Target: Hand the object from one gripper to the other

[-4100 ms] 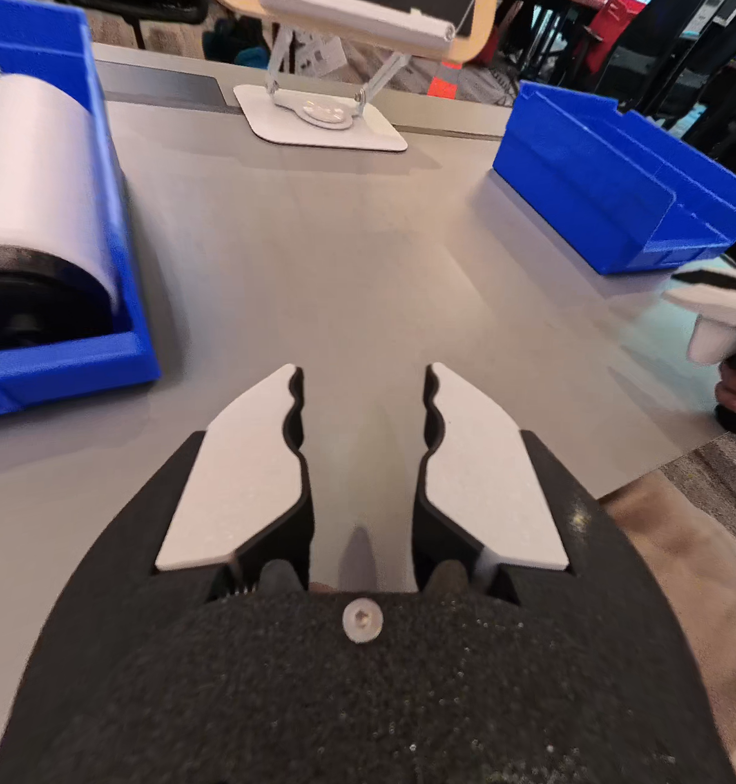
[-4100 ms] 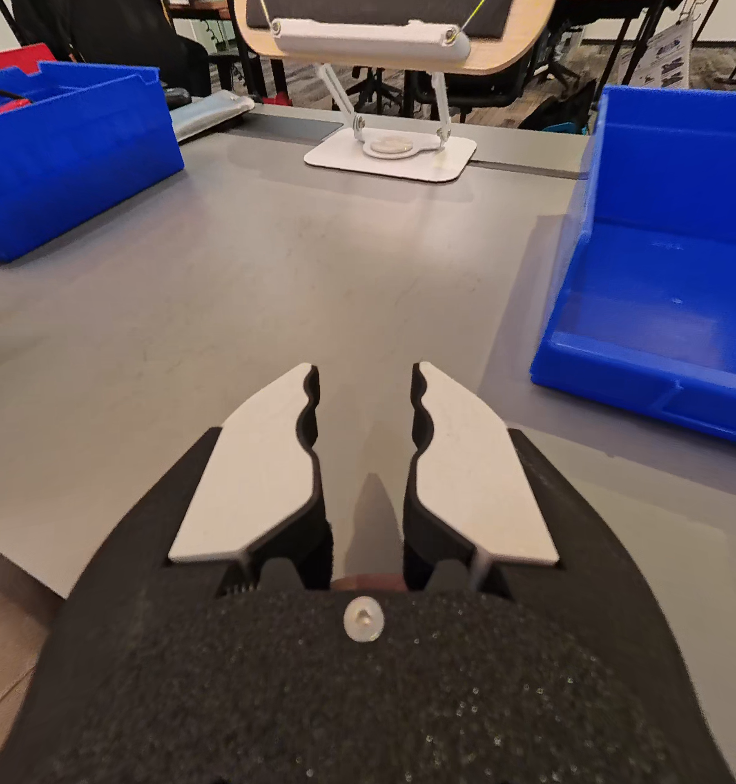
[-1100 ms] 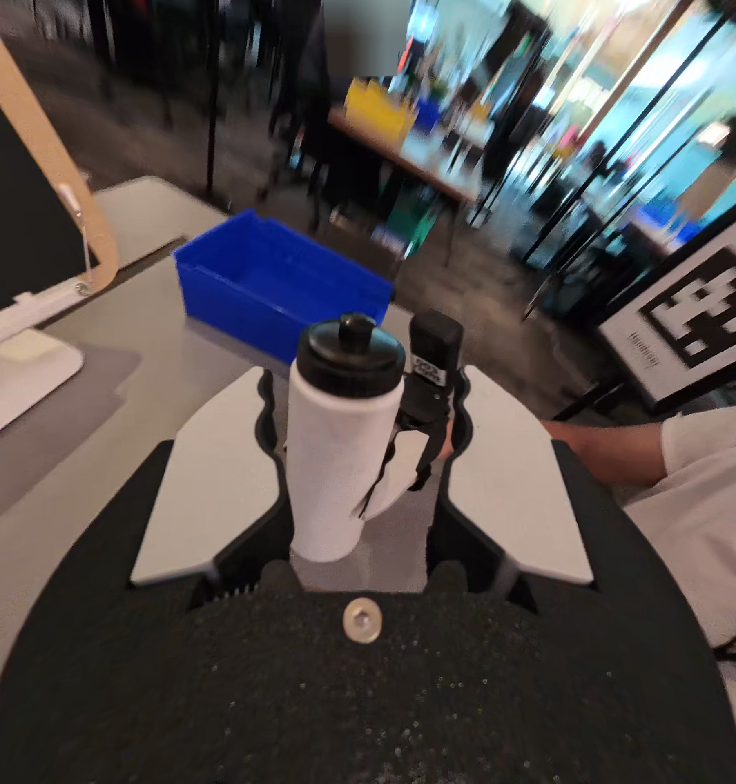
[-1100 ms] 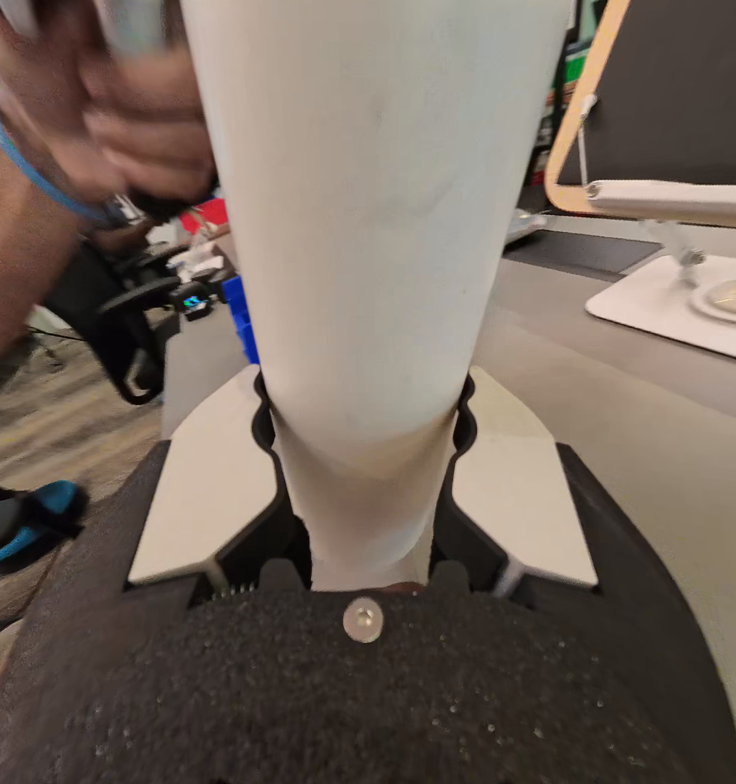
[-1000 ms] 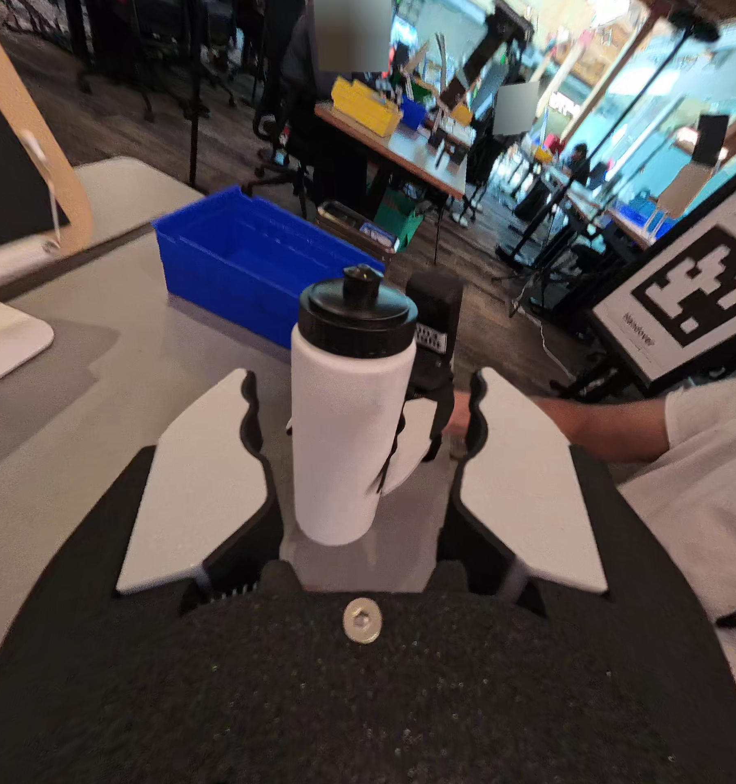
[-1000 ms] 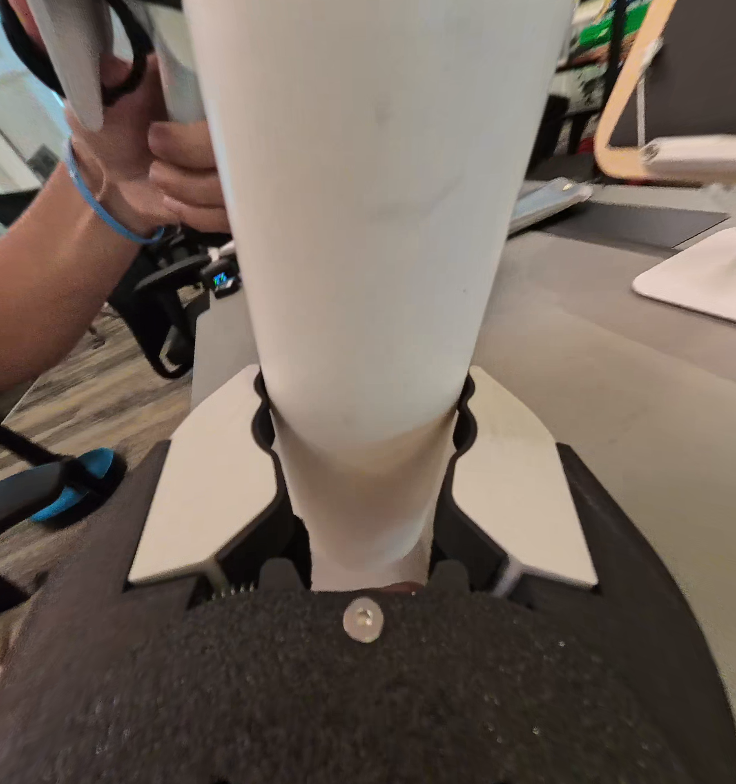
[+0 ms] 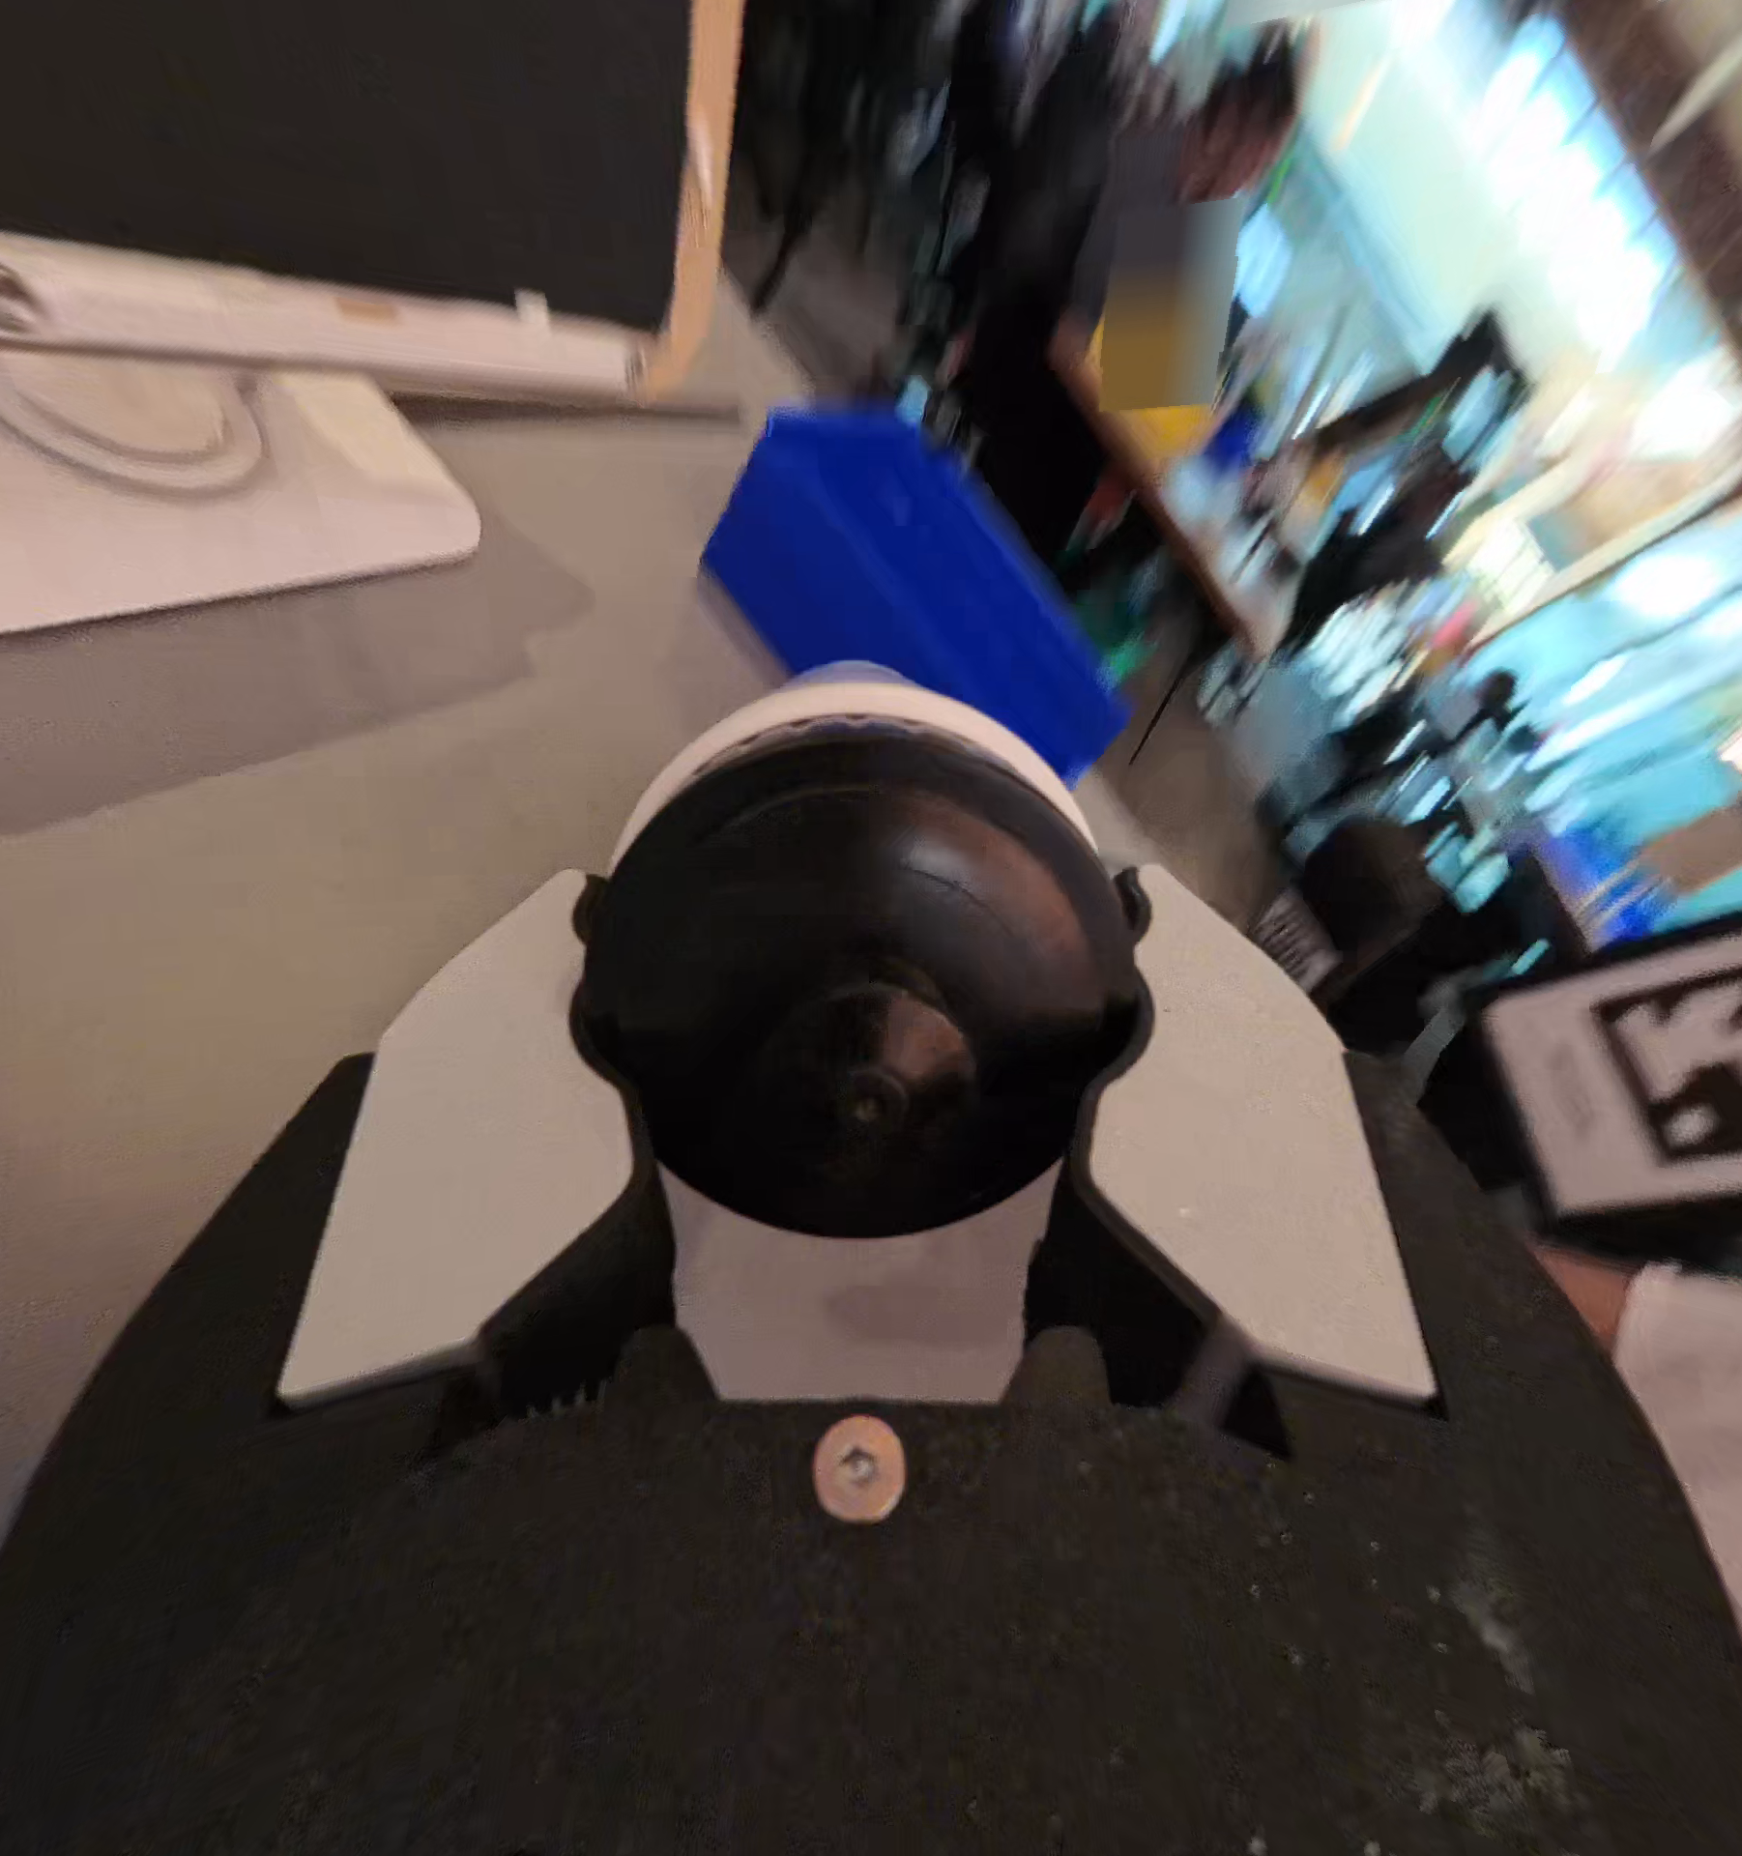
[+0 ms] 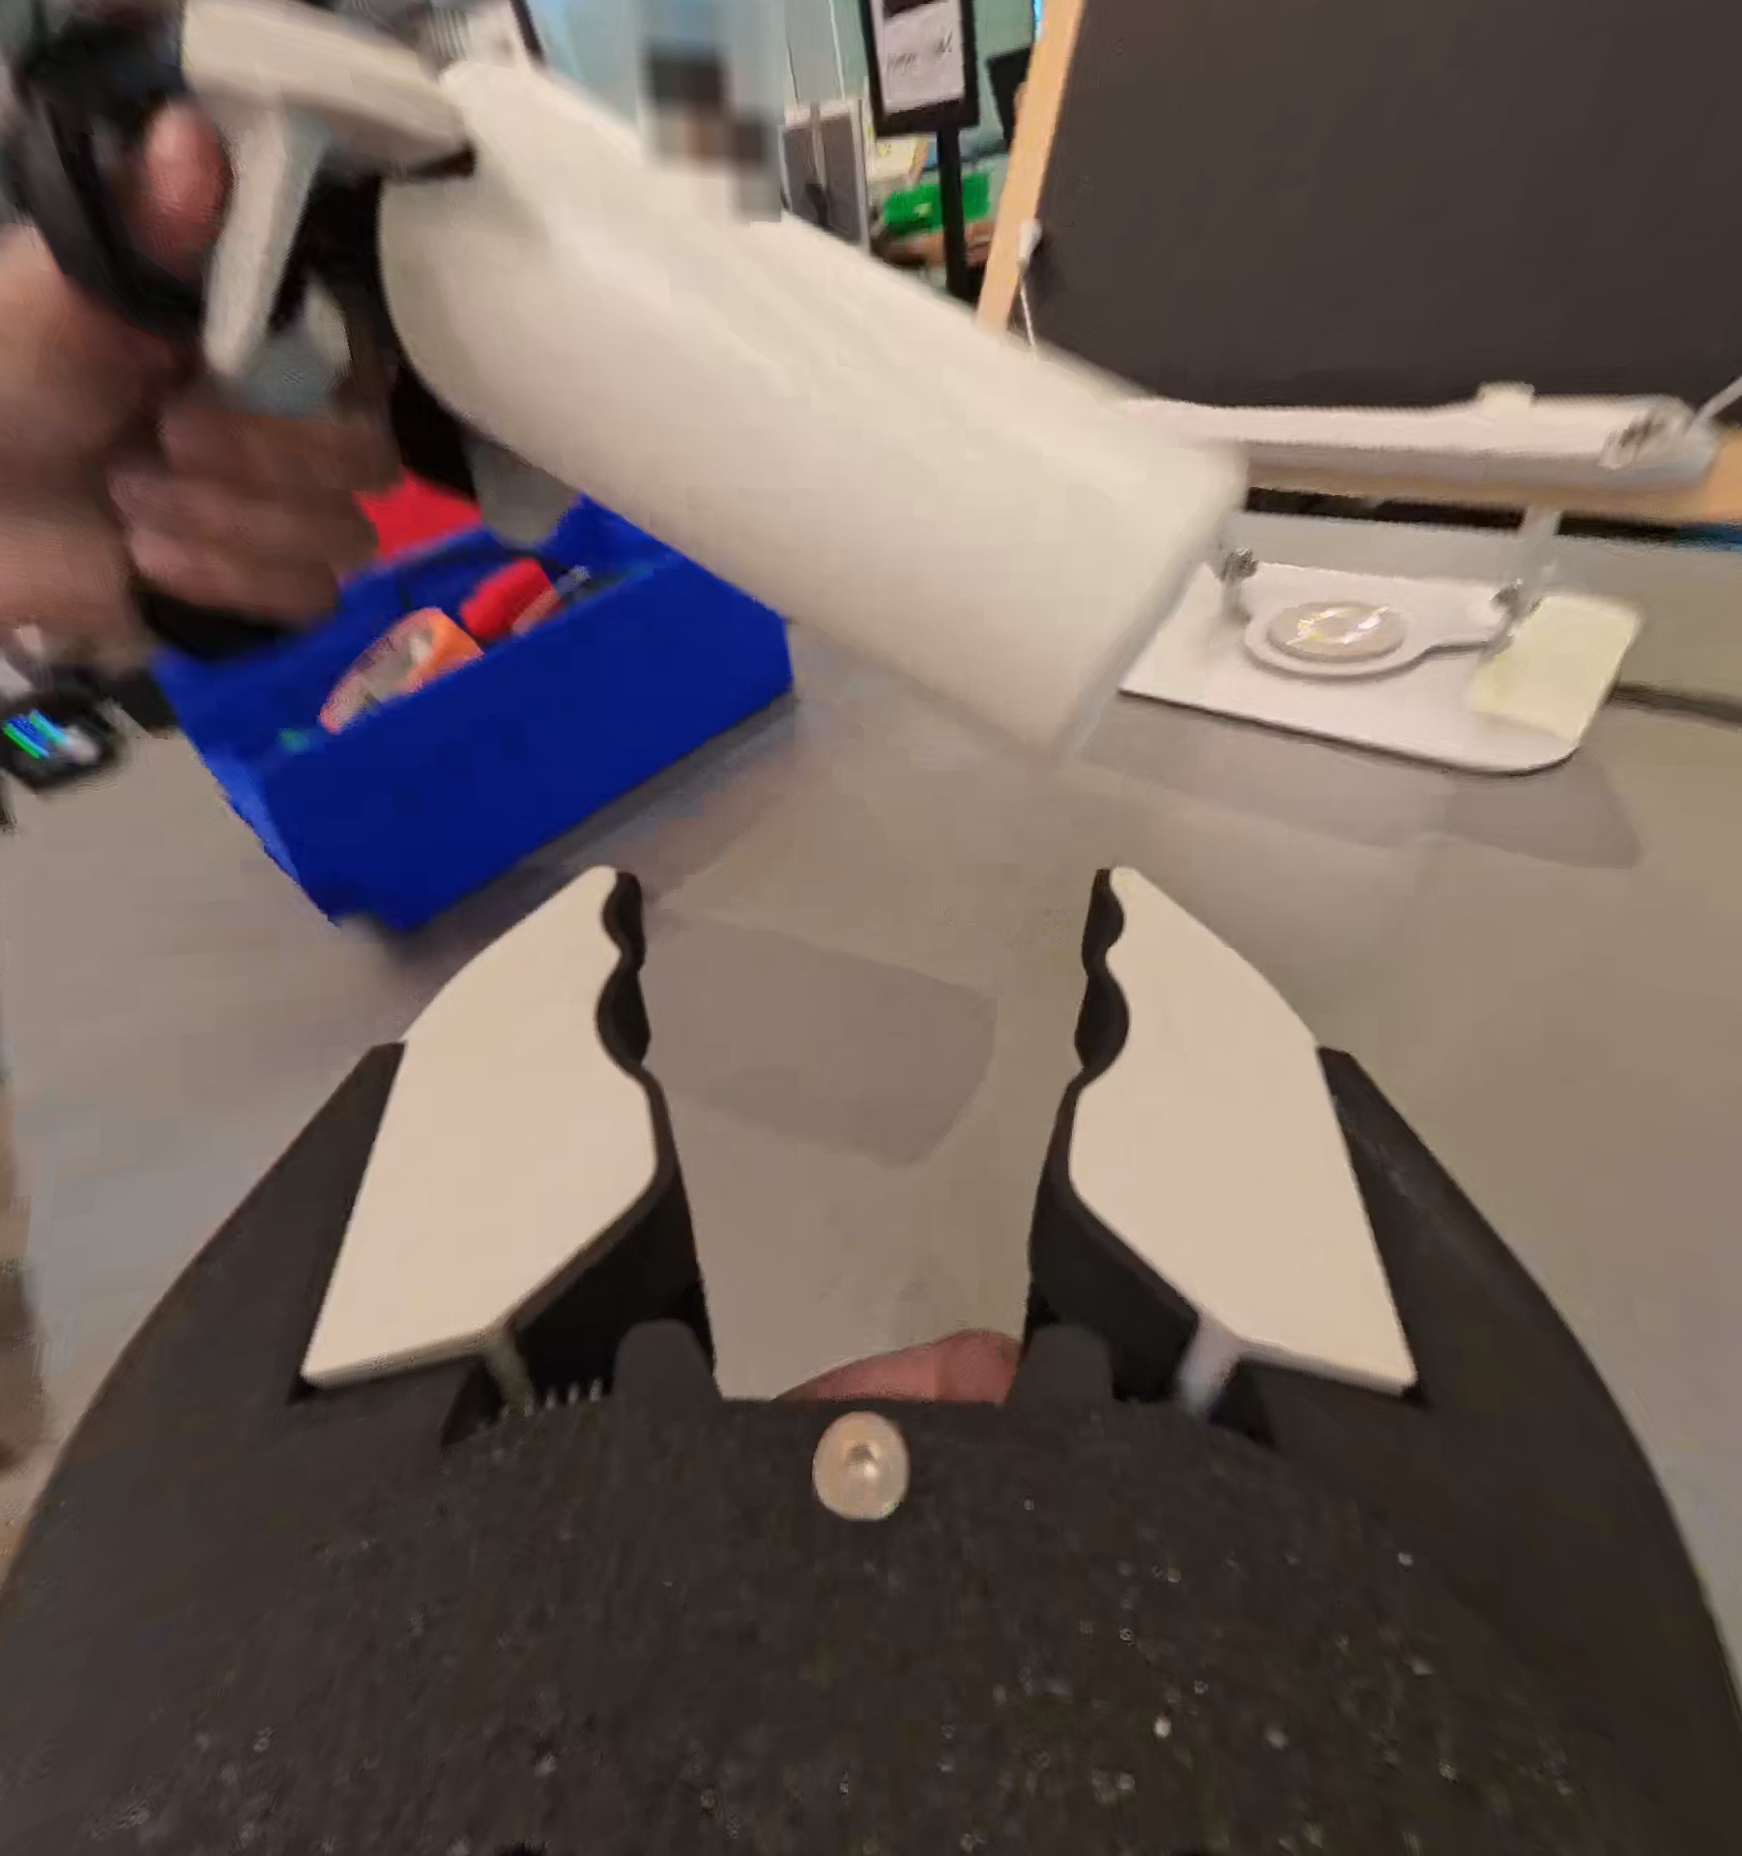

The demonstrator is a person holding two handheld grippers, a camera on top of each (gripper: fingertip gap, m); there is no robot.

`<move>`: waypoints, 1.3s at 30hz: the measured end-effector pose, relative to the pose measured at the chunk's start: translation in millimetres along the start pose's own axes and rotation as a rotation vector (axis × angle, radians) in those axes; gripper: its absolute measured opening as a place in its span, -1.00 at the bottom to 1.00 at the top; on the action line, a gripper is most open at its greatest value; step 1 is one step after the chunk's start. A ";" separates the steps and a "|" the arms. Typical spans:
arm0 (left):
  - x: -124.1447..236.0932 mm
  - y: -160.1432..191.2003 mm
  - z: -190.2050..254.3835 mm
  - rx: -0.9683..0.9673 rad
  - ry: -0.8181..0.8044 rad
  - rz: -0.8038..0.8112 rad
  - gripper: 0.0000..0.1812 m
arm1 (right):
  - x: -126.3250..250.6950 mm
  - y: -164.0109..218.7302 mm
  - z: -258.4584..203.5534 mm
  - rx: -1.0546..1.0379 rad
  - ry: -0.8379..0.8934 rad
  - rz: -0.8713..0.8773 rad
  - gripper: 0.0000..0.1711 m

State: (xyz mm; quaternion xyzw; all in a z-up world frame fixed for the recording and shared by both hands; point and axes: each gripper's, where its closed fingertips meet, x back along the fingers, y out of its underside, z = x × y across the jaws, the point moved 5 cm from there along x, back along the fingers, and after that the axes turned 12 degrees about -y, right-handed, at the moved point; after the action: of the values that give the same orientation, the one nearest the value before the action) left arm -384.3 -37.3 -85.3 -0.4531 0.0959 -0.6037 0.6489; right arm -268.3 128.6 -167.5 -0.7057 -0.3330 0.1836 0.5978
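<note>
A white bottle with a black cap (image 7: 862,1004) is clamped between the fingers of my left gripper (image 7: 857,884), its cap end toward the camera and its body pointing away. In the right wrist view the same bottle (image 8: 777,442) hangs tilted in the air at the upper left, held at its top by the left gripper (image 8: 315,100) in a person's hand (image 8: 53,422). My right gripper (image 8: 862,894) is open and empty below the bottle's base, over the grey table (image 8: 1349,1004). The view is motion-blurred.
A blue bin (image 8: 505,743) with several small items sits at the left on the table. Another blue bin (image 7: 897,593) stands farther off in the left wrist view. A white stand base (image 8: 1379,693) and a dark board stand at the back. A black-and-white marker board (image 7: 1670,1055) is at the right.
The right gripper, shut on the bottle a second ago, has opened and let go. The left gripper, then open around the bottle, has closed on its top and tilted it away.
</note>
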 end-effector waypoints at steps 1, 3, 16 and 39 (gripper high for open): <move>4.6 2.0 -4.7 0.078 0.047 0.090 0.03 | -1.1 2.7 1.2 -0.093 -0.038 0.046 0.00; 7.9 14.5 -8.2 0.204 0.139 0.219 0.03 | -9.4 9.0 -3.5 -0.264 -0.152 0.131 0.05; -47.7 118.1 57.0 0.183 0.391 0.303 0.03 | -9.2 -20.7 -6.3 -0.681 -0.425 0.649 0.05; 1.4 169.9 68.0 -0.392 0.162 -0.036 0.05 | 5.3 -19.6 -69.8 -0.103 -0.642 -0.109 0.03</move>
State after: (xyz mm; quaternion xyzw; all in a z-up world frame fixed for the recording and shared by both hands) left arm -220.0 -30.0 -165.5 -0.5223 0.2549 -0.6195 0.5276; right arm -223.5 83.1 -132.6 -0.6223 -0.5505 0.3474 0.4347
